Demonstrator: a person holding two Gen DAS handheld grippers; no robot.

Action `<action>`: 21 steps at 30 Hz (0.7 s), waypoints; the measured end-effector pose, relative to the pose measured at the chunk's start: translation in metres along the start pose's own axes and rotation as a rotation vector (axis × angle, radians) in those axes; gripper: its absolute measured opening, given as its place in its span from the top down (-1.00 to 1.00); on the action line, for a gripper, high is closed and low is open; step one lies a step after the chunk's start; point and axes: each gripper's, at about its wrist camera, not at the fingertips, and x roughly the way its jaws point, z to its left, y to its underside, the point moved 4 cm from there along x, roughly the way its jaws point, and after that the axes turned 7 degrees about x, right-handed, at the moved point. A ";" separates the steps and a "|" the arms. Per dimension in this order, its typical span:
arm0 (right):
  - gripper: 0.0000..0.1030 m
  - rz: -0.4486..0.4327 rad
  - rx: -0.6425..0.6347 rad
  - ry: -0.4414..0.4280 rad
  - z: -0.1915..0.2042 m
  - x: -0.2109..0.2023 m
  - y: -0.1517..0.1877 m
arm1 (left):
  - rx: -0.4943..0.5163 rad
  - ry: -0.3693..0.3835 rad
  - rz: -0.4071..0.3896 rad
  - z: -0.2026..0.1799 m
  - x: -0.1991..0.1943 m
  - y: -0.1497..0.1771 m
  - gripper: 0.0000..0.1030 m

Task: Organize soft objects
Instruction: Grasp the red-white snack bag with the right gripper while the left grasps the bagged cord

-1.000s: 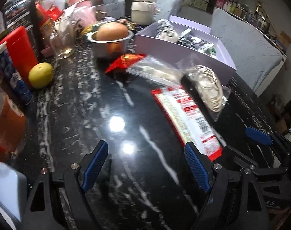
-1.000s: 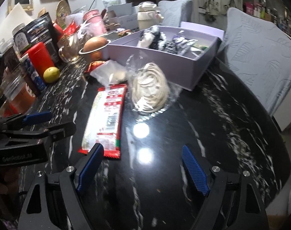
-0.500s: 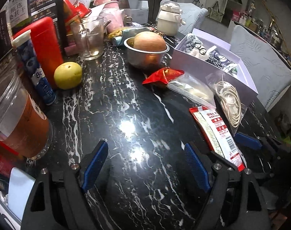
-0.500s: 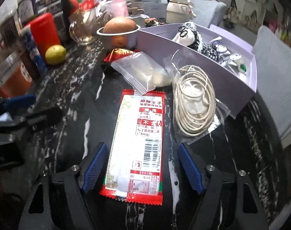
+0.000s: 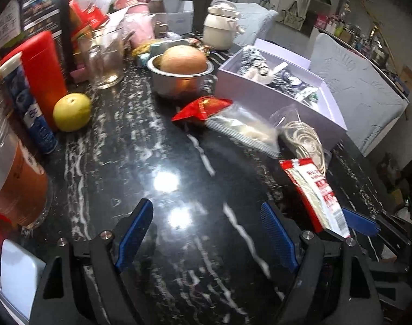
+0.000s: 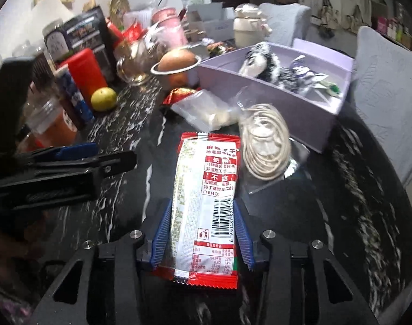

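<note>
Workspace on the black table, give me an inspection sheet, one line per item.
Surface: black marble table, glossy, with light glare.
Job's things: red-and-white snack packet in the right claw; clear pouch, bagged cord coil, red wrapper lying loose; purple box holding soft items.
Clutter: yellow fruit, steel bowl, glass mug, red bottle.
Grippers: left claw open, empty.
Cables: nothing seen.
Surroundings: grey padded chair.

Red-white packet (image 6: pixel 206 189), lilac box (image 6: pixel 287 103), white-veined black table (image 5: pixel 179 162).
</note>
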 end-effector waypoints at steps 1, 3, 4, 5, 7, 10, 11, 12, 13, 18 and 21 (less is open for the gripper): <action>0.14 -0.006 0.011 0.008 -0.005 -0.006 0.002 | 0.010 0.008 -0.002 -0.006 0.001 -0.002 -0.60; 0.14 -0.012 0.032 0.023 -0.013 -0.013 0.006 | 0.026 0.022 0.000 -0.016 0.004 -0.005 -0.60; 0.14 -0.015 0.047 0.027 -0.019 -0.018 0.008 | 0.033 0.031 0.000 -0.021 0.005 -0.006 -0.60; 0.14 -0.018 0.059 0.028 -0.024 -0.022 0.009 | 0.045 0.044 0.000 -0.029 0.007 -0.009 -0.60; 0.14 -0.027 0.084 0.031 -0.034 -0.030 0.012 | 0.061 0.059 -0.003 -0.040 0.008 -0.012 -0.60; 0.14 -0.049 0.103 0.039 -0.046 -0.043 0.016 | 0.086 0.081 -0.006 -0.061 0.011 -0.018 -0.60; 0.14 -0.056 0.113 0.046 -0.051 -0.048 0.018 | 0.095 0.092 -0.007 -0.069 0.012 -0.021 -0.60; 0.14 -0.063 0.124 0.051 -0.056 -0.052 0.018 | 0.100 0.100 -0.009 -0.074 0.012 -0.023 -0.60; 0.14 -0.069 0.133 0.055 -0.060 -0.056 0.019 | 0.106 0.106 -0.012 -0.079 0.012 -0.025 -0.60; 0.14 -0.115 0.181 0.101 -0.089 -0.078 0.020 | 0.166 0.146 -0.034 -0.111 0.011 -0.037 -0.60; 0.14 -0.122 0.214 0.120 -0.108 -0.080 0.022 | 0.220 0.156 -0.036 -0.130 0.014 -0.042 -0.60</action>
